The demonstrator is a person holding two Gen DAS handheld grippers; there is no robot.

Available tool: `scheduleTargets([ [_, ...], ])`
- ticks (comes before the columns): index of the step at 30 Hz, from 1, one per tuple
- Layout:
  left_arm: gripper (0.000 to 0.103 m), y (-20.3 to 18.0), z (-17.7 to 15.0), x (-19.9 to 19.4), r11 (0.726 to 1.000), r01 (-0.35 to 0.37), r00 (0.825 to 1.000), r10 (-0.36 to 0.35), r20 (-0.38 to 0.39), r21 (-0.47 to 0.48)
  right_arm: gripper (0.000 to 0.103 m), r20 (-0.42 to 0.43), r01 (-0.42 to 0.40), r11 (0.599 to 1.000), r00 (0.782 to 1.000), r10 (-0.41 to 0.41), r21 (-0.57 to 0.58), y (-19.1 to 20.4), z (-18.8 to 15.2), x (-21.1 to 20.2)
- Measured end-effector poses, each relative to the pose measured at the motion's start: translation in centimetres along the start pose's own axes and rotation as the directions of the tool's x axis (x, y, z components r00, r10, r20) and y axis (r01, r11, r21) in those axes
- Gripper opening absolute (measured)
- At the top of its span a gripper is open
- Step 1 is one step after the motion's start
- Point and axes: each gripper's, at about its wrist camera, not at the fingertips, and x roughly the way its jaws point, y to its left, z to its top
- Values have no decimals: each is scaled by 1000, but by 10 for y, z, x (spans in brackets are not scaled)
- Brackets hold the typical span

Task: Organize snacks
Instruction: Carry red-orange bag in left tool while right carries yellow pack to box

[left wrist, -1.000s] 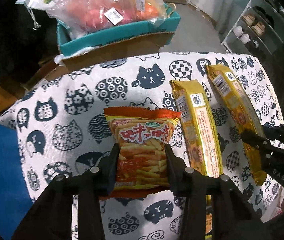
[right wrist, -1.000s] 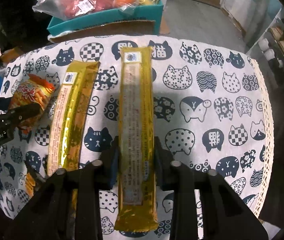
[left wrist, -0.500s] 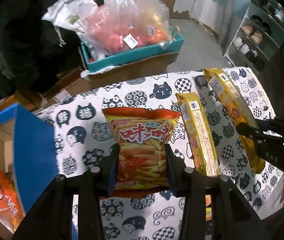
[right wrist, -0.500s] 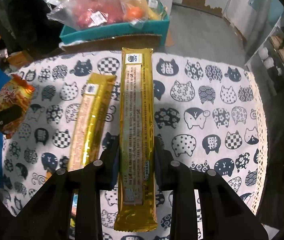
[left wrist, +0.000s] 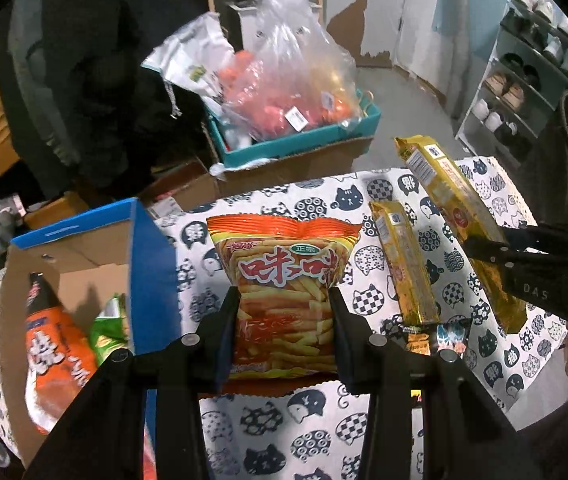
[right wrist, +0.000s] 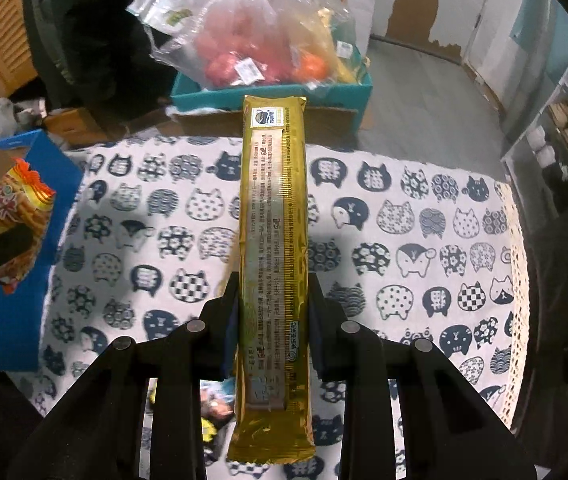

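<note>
My left gripper (left wrist: 284,300) was clamped on the chip bag (left wrist: 284,292), pads pressing both sides of its lower half, bag upright and clear of the cloth (left wrist: 268,440). My right gripper (right wrist: 272,292) was closed tight on the long gold pack (right wrist: 274,260), gripped below its middle, with the far end sticking out past the table edge towards the teal box (right wrist: 272,94). In the left view that same gold pack (left wrist: 459,216) hung tilted in the right gripper's black fingers (left wrist: 495,250), above the cloth.

A second gold pack (left wrist: 403,264) lay flat on the cloth between the chip bag and the held pack, touching neither. A small dark wrapper (left wrist: 443,330) sat at its near end; label too small to read.

The blue carton (left wrist: 152,276) stood at the left edge of the table, top open. Inside: an orange bag (left wrist: 56,356) and a green bag (left wrist: 110,332) beside it. In the right view the chip bag (right wrist: 16,224) hung over the carton's near wall (right wrist: 24,320).

Behind the table, the teal box held a clear plastic bag (left wrist: 291,80) of red and orange items. A shoe rack (left wrist: 523,92) stood far right.
</note>
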Motion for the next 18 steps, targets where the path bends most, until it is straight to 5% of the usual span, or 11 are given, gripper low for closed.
scheduleTargets([
  [18, 42, 71, -42, -55, 991, -48, 997, 56, 55, -128, 27, 64, -97, 991, 993, 103, -95, 77, 13, -49],
])
